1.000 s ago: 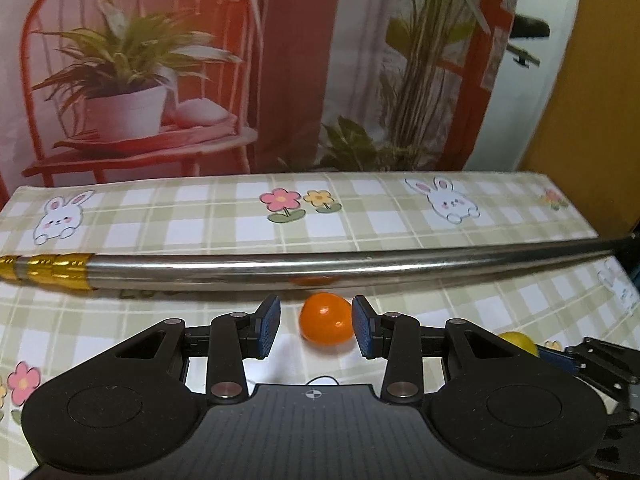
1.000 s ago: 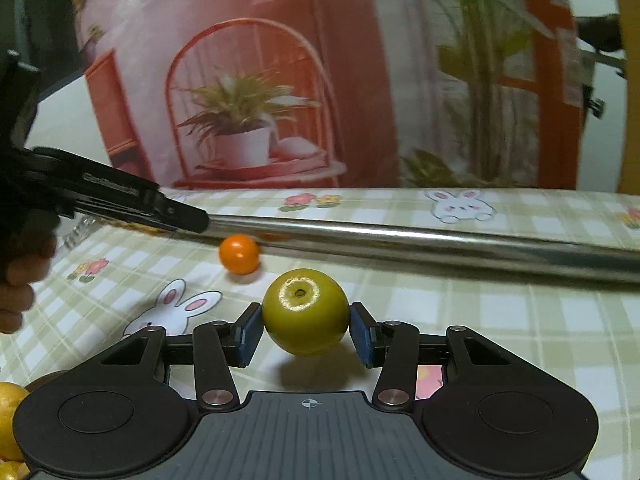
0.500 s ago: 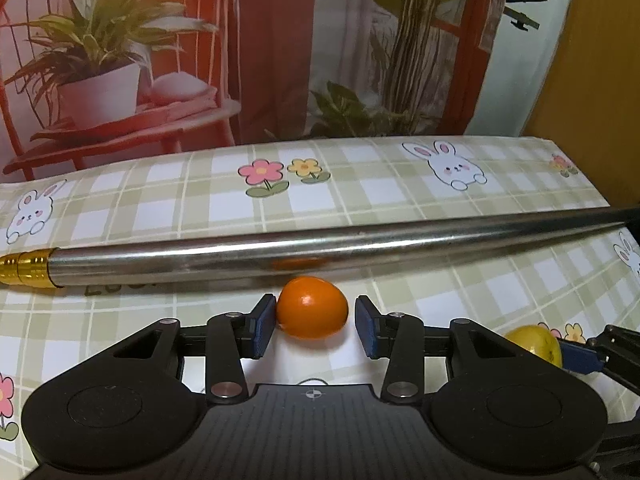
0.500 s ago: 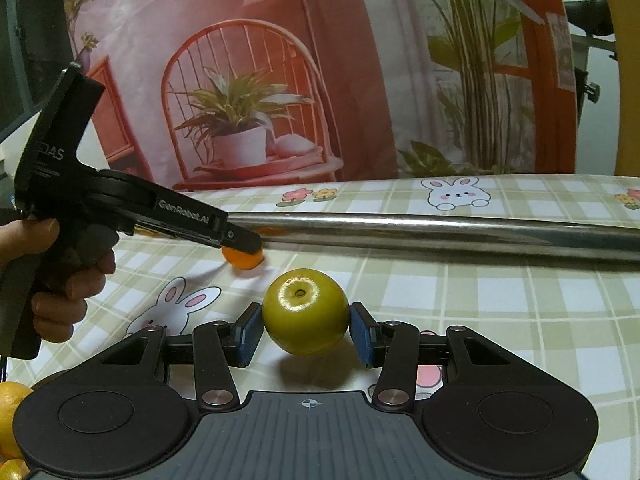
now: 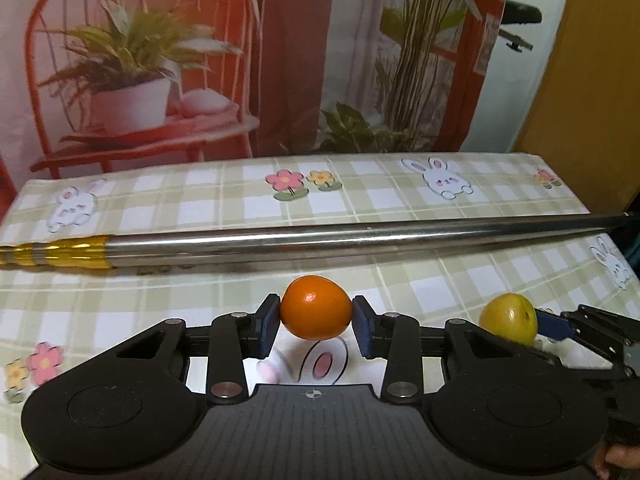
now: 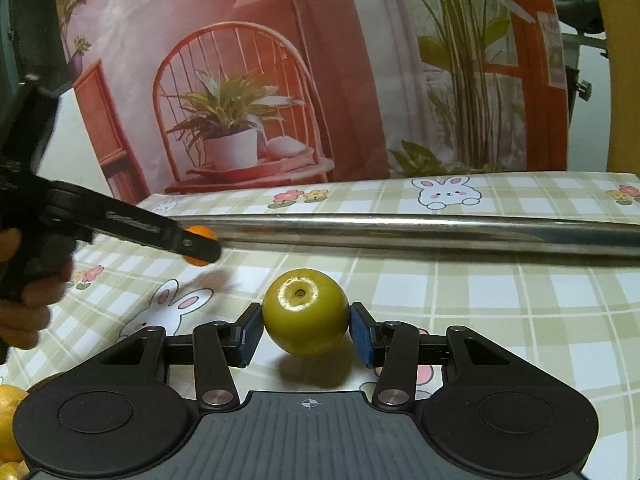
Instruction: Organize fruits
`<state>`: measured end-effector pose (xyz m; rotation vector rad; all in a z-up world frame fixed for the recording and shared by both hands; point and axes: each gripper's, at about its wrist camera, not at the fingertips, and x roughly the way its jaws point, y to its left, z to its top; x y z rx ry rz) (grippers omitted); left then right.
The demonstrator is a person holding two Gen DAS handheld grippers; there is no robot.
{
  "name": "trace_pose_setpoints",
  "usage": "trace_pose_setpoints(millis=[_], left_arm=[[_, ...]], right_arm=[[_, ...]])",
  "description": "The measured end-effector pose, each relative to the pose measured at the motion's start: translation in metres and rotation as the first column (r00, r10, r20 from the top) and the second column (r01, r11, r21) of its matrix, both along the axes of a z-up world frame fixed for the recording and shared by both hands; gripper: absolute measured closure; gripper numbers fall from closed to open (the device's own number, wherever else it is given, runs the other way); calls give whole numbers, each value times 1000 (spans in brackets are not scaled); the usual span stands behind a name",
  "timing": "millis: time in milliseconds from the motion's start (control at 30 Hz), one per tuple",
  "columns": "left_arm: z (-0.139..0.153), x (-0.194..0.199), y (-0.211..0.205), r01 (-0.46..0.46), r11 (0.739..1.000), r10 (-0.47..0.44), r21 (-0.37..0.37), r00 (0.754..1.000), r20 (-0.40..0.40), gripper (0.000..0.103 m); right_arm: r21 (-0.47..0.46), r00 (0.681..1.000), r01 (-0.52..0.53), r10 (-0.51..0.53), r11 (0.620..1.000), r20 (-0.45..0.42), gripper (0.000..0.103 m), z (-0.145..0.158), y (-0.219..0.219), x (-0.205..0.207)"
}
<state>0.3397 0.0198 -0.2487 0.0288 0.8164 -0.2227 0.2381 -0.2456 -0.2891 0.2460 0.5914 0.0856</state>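
Note:
My left gripper [image 5: 315,320] is shut on a small orange fruit [image 5: 315,307] and holds it above the checked tablecloth; the fruit also shows in the right wrist view [image 6: 199,236], lifted off the cloth. My right gripper [image 6: 306,330] is shut on a yellow-green apple-like fruit [image 6: 306,316], stem dimple up, low over the cloth. The same green fruit shows at the right of the left wrist view [image 5: 509,318].
A long steel rod [image 5: 340,240] with a gold end lies across the table behind both fruits. Several yellow-orange fruits [image 6: 10,408] sit at the lower left of the right wrist view. A printed backdrop stands at the table's far edge.
My left gripper closed on the orange fruit and lifted it off the cloth. The right gripper kept its hold on the green fruit and barely moved.

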Motion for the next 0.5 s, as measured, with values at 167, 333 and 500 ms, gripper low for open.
trace_pose_setpoints(millis=[167, 333, 500], left_arm=[[26, -35, 12, -9, 1000, 10, -10, 998, 54, 62], [48, -76, 18, -20, 1000, 22, -19, 995, 102, 62], [60, -117, 19, -21, 1000, 23, -16, 990, 137, 62]], right_arm=[[17, 1000, 23, -23, 1000, 18, 60, 8, 1, -11], [46, 999, 38, -40, 998, 31, 60, 23, 2, -33], [55, 997, 43, -46, 998, 57, 60, 41, 13, -59]])
